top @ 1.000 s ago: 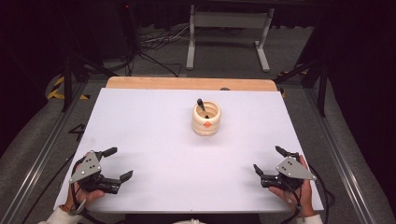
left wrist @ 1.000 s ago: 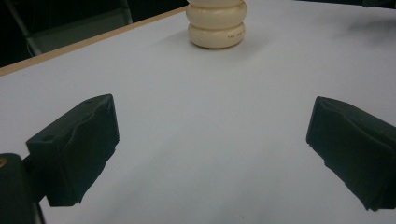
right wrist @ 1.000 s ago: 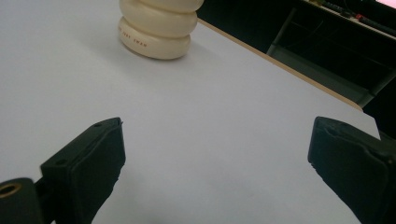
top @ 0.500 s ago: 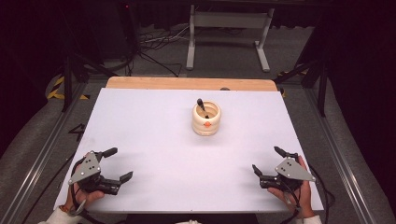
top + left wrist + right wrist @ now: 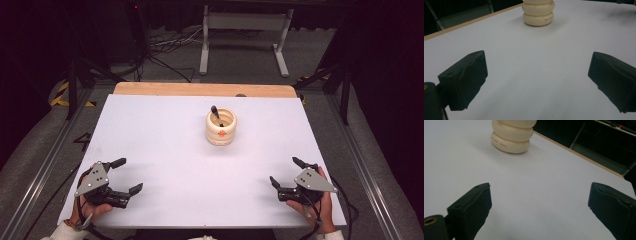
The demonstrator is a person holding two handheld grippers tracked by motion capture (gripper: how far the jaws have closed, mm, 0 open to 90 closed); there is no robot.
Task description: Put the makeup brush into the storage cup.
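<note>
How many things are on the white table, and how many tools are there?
Cream ribbed round pot: 1
Black stick standing in the pot: 1
Black two-jaw tools, left and right, both open: 2
Total: 4

One white table (image 5: 165, 150). One cream ribbed holder (image 5: 220, 128) sits toward 12 o'clock, with one black pen (image 5: 215, 114) inside. Two grippers: left gripper (image 5: 126, 176) at 8 o'clock, right gripper (image 5: 286, 171) at 4 o'clock.

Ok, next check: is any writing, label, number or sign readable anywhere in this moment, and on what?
Small dark print on the cream ribbed pot's lowest ring: too blurred to read in either gripper view.
Orange mark on the pot's front in the high view: a shape, no legible text.
Nothing else carries writing.
</note>
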